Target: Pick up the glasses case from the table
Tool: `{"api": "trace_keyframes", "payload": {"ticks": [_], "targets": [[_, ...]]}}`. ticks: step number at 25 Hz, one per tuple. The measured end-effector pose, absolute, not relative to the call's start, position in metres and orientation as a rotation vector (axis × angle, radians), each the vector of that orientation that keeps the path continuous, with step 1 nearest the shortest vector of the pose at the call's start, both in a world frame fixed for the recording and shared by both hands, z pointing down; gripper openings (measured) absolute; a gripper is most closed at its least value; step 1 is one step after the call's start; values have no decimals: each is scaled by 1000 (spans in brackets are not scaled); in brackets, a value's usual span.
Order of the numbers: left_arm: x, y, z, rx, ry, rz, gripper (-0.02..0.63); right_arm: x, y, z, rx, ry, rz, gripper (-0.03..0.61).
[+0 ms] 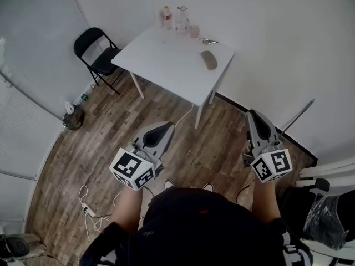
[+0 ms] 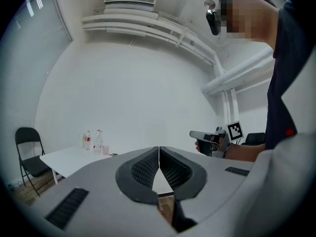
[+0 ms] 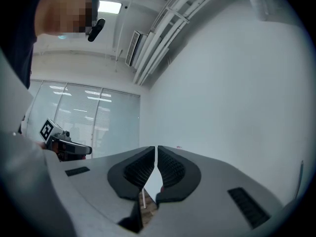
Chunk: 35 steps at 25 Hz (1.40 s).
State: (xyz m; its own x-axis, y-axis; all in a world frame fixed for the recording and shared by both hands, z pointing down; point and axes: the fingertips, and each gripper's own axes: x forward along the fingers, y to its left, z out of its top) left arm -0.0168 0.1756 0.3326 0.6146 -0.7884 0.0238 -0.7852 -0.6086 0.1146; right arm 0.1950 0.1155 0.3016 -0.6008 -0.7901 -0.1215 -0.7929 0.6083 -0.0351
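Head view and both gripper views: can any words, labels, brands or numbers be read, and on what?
No text can be read in any view.
Bottle on the table: red label, too small to read.
Marker cube on the left gripper, and the one on the right gripper: black-and-white square patterns only, no letters.

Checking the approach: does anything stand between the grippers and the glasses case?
Nothing visible does. The glasses case lies on the table, toward its right side; the bottles stand at the far corner. Only floor lies between it and the shut left gripper and right gripper.
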Motion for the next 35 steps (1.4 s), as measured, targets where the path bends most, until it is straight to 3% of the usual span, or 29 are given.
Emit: {"api": "trace_keyframes", "payload": {"ticks": [18, 35], "targets": [[-111, 173, 364, 2721, -1260, -34, 23, 101, 120, 327, -1459, 2676, -31, 34], [-77, 74, 375, 2671, -1292, -10, 23, 141, 18, 353, -1431, 2705, -123, 34]]}}
